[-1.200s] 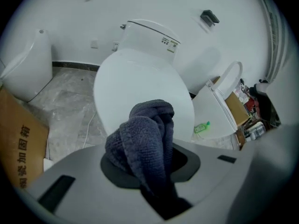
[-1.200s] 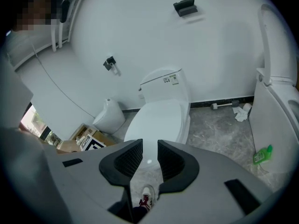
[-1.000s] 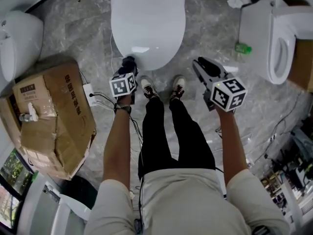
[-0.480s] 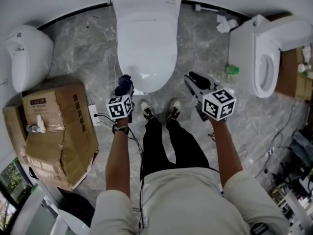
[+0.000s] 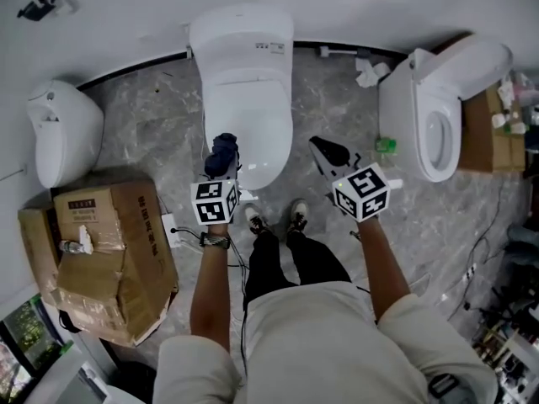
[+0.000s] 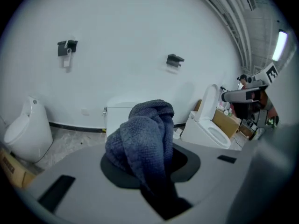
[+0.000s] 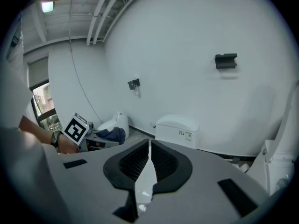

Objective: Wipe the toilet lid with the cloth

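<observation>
Well, the cloth (image 5: 224, 150) sits bunched in the left gripper (image 5: 223, 160). Its jaws are clamped on the cloth, with a fat wad standing above them and a tail hanging in front. It hovers over the near end of the closed lid (image 5: 248, 112) and, as far as the head view tells, is apart from it. The toilet stands at the far edge of the floor (image 5: 160, 116), against the wall. The right gripper (image 5: 322, 148) has just been closing its jaws, which are now almost together, with only a thin slit and nothing between them. It hangs just right of the bowl.

From here the cloth has to come down onto the lid, and the grip looks like the main risk. Only a fold seems pinched, so a hard drag across the lid could tug the cloth loose and drop it on the floor. A balled cloth would also meet the lid with a small patch and leave strips unwiped. Pressing too steeply could put the hard jaws on the plastic instead of the cloth. The cable (image 5: 181, 236) by the person's feet, near the box (image 5: 109, 242), could catch a shoe on a step forward
</observation>
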The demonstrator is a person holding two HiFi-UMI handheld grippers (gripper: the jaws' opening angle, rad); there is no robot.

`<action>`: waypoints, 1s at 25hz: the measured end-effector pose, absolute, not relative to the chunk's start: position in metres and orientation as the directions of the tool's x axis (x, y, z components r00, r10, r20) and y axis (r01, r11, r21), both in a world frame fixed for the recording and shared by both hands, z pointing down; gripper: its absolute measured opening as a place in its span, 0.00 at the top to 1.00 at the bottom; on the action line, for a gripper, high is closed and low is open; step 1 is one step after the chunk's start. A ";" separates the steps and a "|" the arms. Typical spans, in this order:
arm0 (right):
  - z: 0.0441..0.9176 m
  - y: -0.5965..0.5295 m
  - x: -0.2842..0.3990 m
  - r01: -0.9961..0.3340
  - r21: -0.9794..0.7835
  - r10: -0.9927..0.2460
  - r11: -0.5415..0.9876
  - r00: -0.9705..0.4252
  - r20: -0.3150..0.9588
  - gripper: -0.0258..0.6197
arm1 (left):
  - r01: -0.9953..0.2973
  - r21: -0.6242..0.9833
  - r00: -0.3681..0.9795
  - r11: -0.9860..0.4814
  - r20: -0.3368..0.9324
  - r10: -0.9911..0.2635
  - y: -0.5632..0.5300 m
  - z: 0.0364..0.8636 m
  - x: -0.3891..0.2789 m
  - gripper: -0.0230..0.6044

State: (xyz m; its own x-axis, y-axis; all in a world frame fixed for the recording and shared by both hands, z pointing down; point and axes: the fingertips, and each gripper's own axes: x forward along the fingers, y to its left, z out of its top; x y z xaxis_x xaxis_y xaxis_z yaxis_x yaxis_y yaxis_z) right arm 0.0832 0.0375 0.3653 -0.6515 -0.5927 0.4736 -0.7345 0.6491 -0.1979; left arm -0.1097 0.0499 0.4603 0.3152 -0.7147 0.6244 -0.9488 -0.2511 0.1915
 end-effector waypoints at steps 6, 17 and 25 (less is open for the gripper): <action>0.307 0.026 0.095 -0.741 -0.133 -0.633 0.659 -0.641 0.434 0.91 | -0.935 0.164 0.351 -0.313 0.532 -0.771 0.028 0.377 -0.086 0.80; 0.195 -0.002 0.101 -0.748 -0.017 -0.702 0.664 -0.631 0.330 0.91 | -0.914 0.049 0.387 -0.402 0.397 -0.832 -0.009 0.246 -0.060 0.80; 0.114 -0.008 0.099 -0.739 0.066 -0.729 0.671 -0.641 0.240 0.92 | -0.900 0.010 0.425 -0.436 0.242 -0.872 -0.017 0.147 -0.044 0.80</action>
